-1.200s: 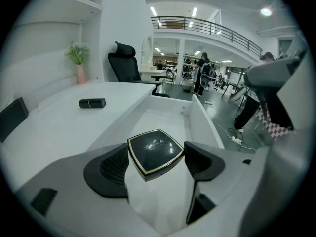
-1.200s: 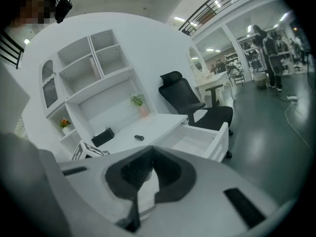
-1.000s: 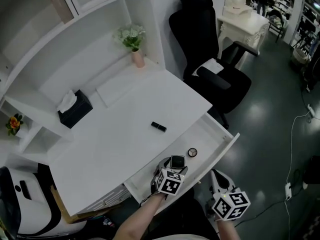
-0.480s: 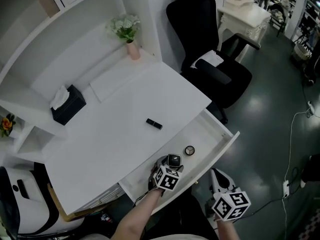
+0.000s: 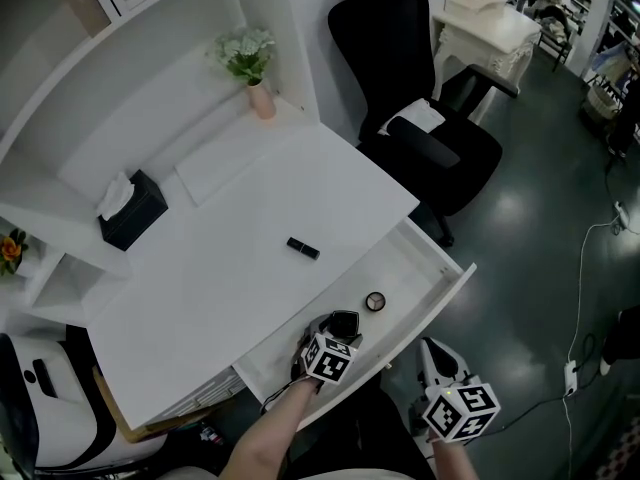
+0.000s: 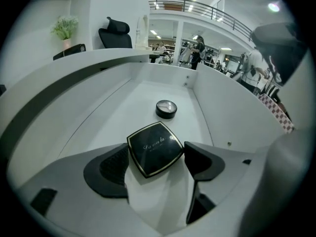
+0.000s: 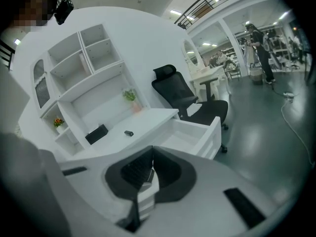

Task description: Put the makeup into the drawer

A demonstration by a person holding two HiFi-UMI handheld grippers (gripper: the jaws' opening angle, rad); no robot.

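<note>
A square black compact (image 6: 155,148) with a gold rim sits between the pads of my left gripper (image 6: 155,159), which is shut on it just over the floor of the open white drawer (image 6: 123,100). In the head view the left gripper (image 5: 340,326) is at the drawer's near end, with the compact (image 5: 343,322) at its tip. A small round compact (image 6: 166,108) lies on the drawer floor a little beyond it. A short black makeup stick (image 5: 303,249) lies on the white desk (image 5: 230,268). My right gripper (image 7: 150,169) is shut and empty, held low outside the drawer front (image 5: 432,356).
A black office chair (image 5: 420,118) stands to the right of the desk, beyond the open drawer (image 5: 430,268). A black tissue box (image 5: 128,208) and a flower vase (image 5: 262,98) stand at the back of the desk. Shelves rise behind them.
My left gripper has sunk slightly into the drawer with the black compact still in it. The right gripper has stayed where it was.
</note>
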